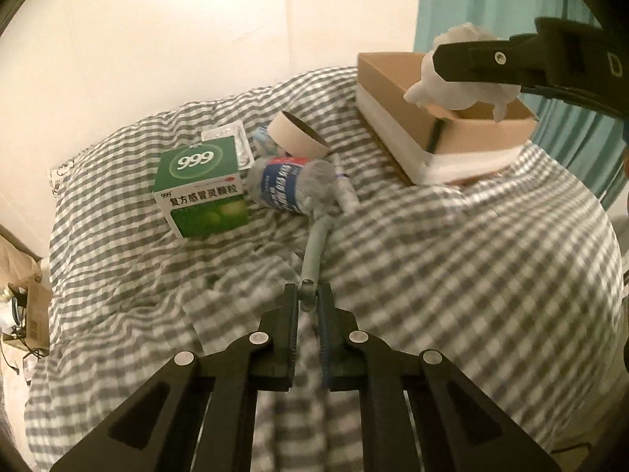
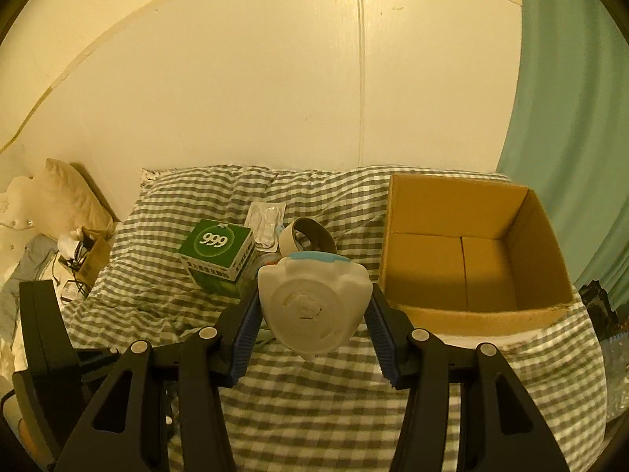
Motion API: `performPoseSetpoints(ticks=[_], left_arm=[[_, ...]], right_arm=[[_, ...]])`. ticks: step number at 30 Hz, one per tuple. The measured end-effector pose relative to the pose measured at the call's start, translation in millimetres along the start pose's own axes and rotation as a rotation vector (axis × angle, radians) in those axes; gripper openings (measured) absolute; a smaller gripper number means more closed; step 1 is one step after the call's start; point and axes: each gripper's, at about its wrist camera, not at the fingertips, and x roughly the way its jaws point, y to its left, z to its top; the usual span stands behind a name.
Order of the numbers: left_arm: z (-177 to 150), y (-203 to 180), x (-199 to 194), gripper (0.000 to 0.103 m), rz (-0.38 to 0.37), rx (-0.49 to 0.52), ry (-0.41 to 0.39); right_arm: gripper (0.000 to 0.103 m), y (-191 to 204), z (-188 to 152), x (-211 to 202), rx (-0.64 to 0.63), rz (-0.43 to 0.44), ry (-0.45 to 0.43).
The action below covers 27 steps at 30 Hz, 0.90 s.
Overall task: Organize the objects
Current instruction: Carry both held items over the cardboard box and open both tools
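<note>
left wrist view: the left gripper (image 1: 308,303) sits at 6 o'clock, its jaws narrowed around the near end of a grey-blue pen-like stick (image 1: 314,251) that runs toward 12 o'clock over the checked bedding (image 1: 452,267). beyond its far tip lie a crushed water bottle (image 1: 291,188), a green 999 medicine box (image 1: 202,187) at about 10 o'clock, a tape roll (image 1: 297,135) and a clear blister pack (image 1: 232,137), all clustered and touching or nearly so. at 2 o'clock the cardboard box (image 1: 401,110) rests on a white slab, and the right gripper (image 1: 464,78) holds a white moulded object (image 1: 452,86) over its open top.

right wrist view: the right gripper (image 2: 314,314) is spread fairly wide and clamps the white moulded object (image 2: 314,306), blue-edged on its far side, at the centre. the cardboard box (image 2: 464,314) is at 3 o'clock and its floor looks bare. the 999 box (image 2: 218,255), tape roll (image 2: 306,236) and blister pack (image 2: 267,220) lie around 11 to 12 o'clock on the bedding (image 2: 314,393).

by my reading the tidying is at an early stage: nothing visible is in the box yet, two items are lifted, and at least four more remain on the bed.
</note>
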Motion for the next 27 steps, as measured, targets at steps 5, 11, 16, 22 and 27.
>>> performPoseSetpoints(ticks=[5, 11, 16, 22, 27], left_arm=[[10, 2, -20, 0.009, 0.010, -0.037, -0.055], [44, 9, -55, 0.008, 0.026, -0.052, -0.140], [78, 6, -81, 0.008, 0.022, -0.039, -0.219], [130, -11, -102, 0.008, -0.003, -0.008, -0.307], [172, -38, -95, 0.008, -0.062, 0.020, -0.337]], right_arm=[[0.051, -4, -9, -16, -0.003, -0.013, 0.005], [0.051, -14, -3, -41, 0.003, -0.019, -0.031], [0.051, -23, 11, -58, -0.001, -0.021, -0.068], [0.051, -45, 49, -77, -0.025, -0.059, -0.128], [0.051, -77, 88, -81, -0.043, -0.108, -0.156]])
